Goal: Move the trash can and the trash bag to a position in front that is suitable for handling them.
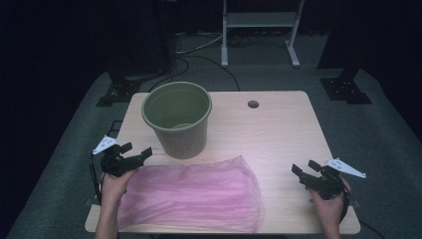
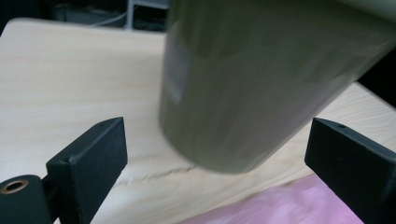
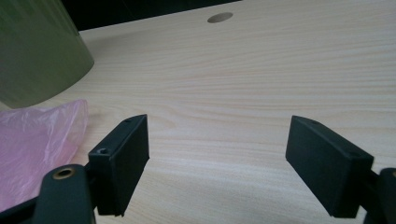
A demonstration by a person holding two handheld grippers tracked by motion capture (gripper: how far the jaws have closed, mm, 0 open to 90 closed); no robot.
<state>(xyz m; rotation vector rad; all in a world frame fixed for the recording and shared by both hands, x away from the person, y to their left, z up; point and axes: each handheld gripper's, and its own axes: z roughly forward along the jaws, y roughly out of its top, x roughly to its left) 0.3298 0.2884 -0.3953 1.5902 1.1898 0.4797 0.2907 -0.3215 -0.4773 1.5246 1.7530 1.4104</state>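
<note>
A green plastic bin (image 1: 178, 118) stands upright on the light wooden table (image 1: 278, 134), left of centre. A pink plastic bag (image 1: 194, 193) lies flat in front of it, near the table's front edge. My left gripper (image 1: 136, 152) hovers at the bag's upper left corner, just left of the bin's base, open and holding nothing. From the left gripper view the bin (image 2: 261, 79) looms close between the jaws, with the bag (image 2: 280, 205) below. My right gripper (image 1: 306, 169) is open over bare wood to the right of the bag (image 3: 37, 144); the bin (image 3: 37, 51) sits far left.
A round cable hole (image 1: 253, 104) sits in the table behind the bin. Dark stands and cables (image 1: 199, 47) rest on the grey floor beyond the table. A white frame (image 1: 259, 30) stands further back.
</note>
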